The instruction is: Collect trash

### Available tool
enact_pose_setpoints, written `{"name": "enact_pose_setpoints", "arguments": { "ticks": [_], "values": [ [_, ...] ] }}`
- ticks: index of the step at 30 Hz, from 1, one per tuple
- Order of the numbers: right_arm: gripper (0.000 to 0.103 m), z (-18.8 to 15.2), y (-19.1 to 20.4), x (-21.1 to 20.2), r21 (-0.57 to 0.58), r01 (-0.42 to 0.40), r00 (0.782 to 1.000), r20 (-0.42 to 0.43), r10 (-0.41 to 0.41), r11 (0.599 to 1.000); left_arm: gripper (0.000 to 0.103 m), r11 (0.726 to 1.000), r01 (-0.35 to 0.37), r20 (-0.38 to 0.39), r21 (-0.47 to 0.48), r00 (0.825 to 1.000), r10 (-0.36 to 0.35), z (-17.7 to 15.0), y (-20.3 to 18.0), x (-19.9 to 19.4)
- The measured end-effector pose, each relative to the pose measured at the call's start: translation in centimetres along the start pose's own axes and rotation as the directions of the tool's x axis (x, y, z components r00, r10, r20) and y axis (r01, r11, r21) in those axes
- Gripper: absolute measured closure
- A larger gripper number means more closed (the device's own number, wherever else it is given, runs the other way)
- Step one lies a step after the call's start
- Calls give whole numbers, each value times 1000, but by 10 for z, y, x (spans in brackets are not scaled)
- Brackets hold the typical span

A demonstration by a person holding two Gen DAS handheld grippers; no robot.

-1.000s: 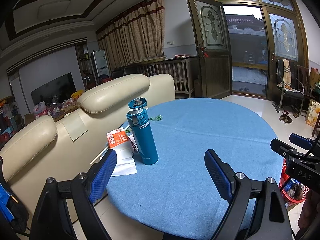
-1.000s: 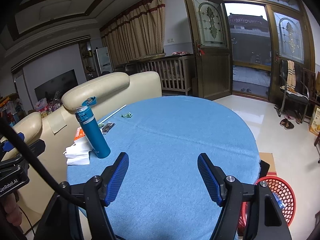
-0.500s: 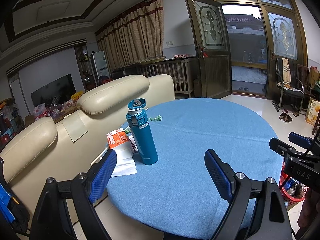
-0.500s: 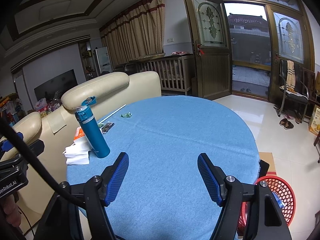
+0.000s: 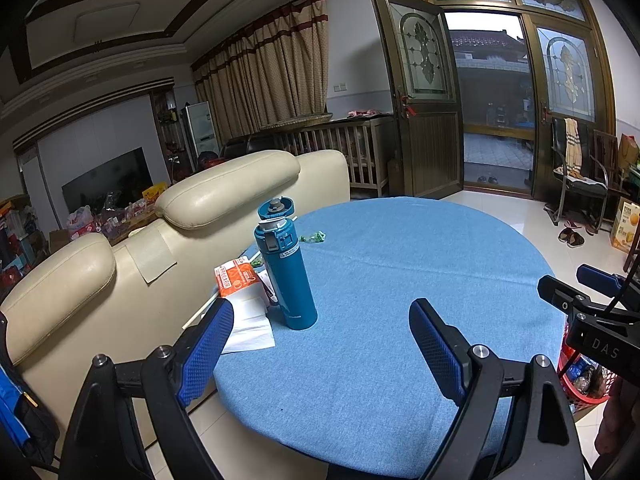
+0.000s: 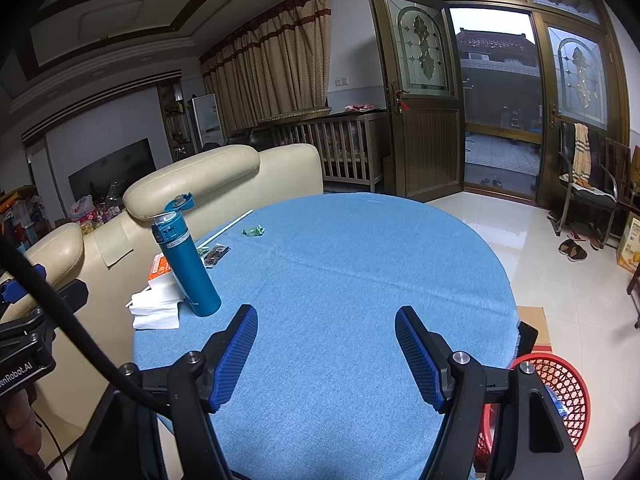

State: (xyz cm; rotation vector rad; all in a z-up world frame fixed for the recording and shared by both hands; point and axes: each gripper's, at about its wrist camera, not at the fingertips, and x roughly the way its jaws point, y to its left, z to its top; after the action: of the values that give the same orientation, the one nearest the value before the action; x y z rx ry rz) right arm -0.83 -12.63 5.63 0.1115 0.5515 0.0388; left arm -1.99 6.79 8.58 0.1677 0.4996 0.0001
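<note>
A green crumpled wrapper (image 5: pixel 313 237) lies on the far left of the round blue table (image 5: pixel 400 280); it also shows in the right wrist view (image 6: pixel 253 231). A dark wrapper (image 6: pixel 215 254) lies near a teal bottle (image 5: pixel 286 276) with its lid flipped up. White tissues (image 5: pixel 250 326) and an orange packet (image 5: pixel 234 278) lie left of the bottle. A red basket (image 6: pixel 560 392) stands on the floor at the table's right. My left gripper (image 5: pixel 320 340) and right gripper (image 6: pixel 326 344) are open and empty above the near table edge.
A cream sofa (image 5: pixel 120 272) stands against the table's left side. A white stick (image 6: pixel 228 227) lies along the table's left edge. A cardboard piece (image 6: pixel 534 326) lies on the floor by the basket. A chair (image 5: pixel 576 184) and slippers (image 5: pixel 572 236) are at the right.
The left wrist view has shifted slightly; the bottle and table sit a touch lower and nearer. The right gripper has barely moved. Both grippers stay open.
</note>
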Motion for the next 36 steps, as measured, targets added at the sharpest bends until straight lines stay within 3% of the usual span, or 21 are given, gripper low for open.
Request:
{"name": "enact_pose_setpoints", "arguments": {
  "ticks": [36],
  "values": [
    [28,-1,-4,-2,7,17,1000,2,-17,1000,13,1000,12,-17,6,1000,-12,-2,-4,0]
  ]
}}
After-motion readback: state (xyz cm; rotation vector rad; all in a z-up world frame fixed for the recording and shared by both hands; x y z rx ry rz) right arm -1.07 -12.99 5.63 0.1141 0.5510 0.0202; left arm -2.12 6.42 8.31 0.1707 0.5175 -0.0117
